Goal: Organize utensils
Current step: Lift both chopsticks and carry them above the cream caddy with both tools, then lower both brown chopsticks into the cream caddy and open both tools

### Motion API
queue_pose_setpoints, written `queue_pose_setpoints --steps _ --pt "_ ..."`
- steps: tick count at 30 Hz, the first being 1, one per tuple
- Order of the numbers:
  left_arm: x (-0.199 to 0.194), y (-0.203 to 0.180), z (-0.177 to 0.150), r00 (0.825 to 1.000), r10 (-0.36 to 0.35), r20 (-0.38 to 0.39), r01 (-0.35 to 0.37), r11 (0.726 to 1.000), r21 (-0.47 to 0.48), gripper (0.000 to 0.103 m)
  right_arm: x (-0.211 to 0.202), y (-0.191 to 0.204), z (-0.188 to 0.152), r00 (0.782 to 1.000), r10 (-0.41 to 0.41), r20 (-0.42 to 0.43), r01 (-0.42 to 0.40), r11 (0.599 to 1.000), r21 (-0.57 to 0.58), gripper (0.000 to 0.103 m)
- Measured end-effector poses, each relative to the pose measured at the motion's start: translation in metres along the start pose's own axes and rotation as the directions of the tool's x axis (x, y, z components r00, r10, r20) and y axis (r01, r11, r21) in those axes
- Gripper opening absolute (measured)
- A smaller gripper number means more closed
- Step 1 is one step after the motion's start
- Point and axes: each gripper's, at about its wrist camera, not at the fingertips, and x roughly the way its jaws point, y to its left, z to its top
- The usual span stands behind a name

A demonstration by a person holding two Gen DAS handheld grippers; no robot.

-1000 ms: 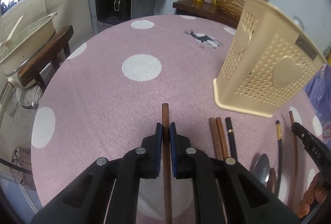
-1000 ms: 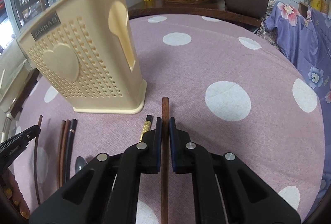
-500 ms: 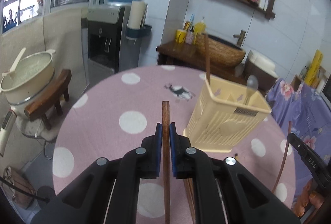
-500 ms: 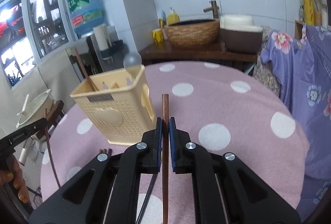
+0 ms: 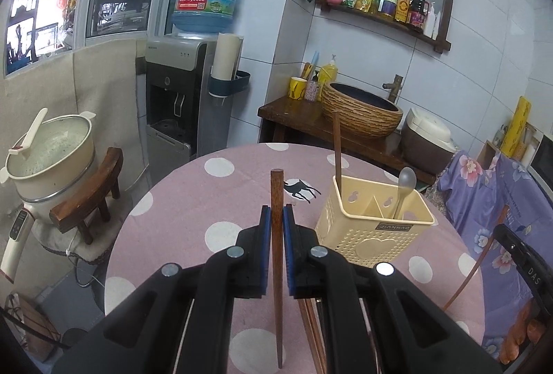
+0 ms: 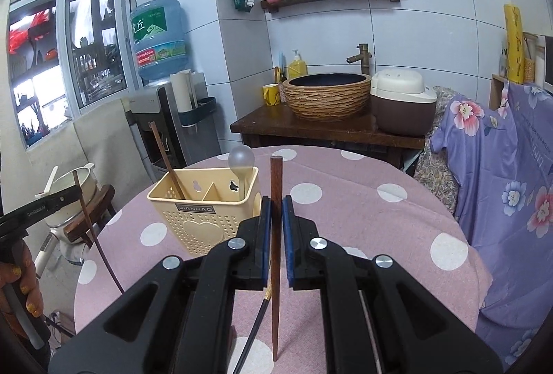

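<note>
Left wrist view: the left gripper (image 5: 277, 222) is clamped on a brown wooden chopstick (image 5: 277, 236) running up the frame's centre above the pink dotted tablecloth (image 5: 179, 211); right of centre stands the cream utensil holder (image 5: 373, 229) with a chopstick (image 5: 336, 146) and a translucent spoon (image 5: 404, 184) upright in its compartments; more chopsticks (image 5: 311, 332) lie on the cloth at the lower centre; at the right edge the right gripper's tip (image 5: 511, 242) pinches a thin chopstick (image 5: 473, 270)

Right wrist view: the right gripper (image 6: 276, 218) is closed on another brown chopstick (image 6: 275, 236) at centre; the holder (image 6: 200, 218) sits left of centre; a black chopstick (image 6: 255, 329) lies on the cloth below; the left gripper (image 6: 45, 204) grips its chopstick (image 6: 93, 236) at the left edge
</note>
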Motion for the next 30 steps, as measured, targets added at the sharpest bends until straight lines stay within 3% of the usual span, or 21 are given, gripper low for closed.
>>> queue_pose_setpoints --steps 23,30 --pt "-0.012 -0.006 0.03 0.998 -0.018 0.063 0.016 0.999 0.029 0.008 -0.004 0.005 0.024 1.0 0.022 0.009 -0.021 1.0 -0.013 0.007" --pt "-0.024 -0.014 0.053 0.994 -0.096 0.044 0.093 0.994 0.057 0.008 -0.006 0.015 0.046 0.997 0.074 -0.013 -0.074 0.997 -0.023 0.007"
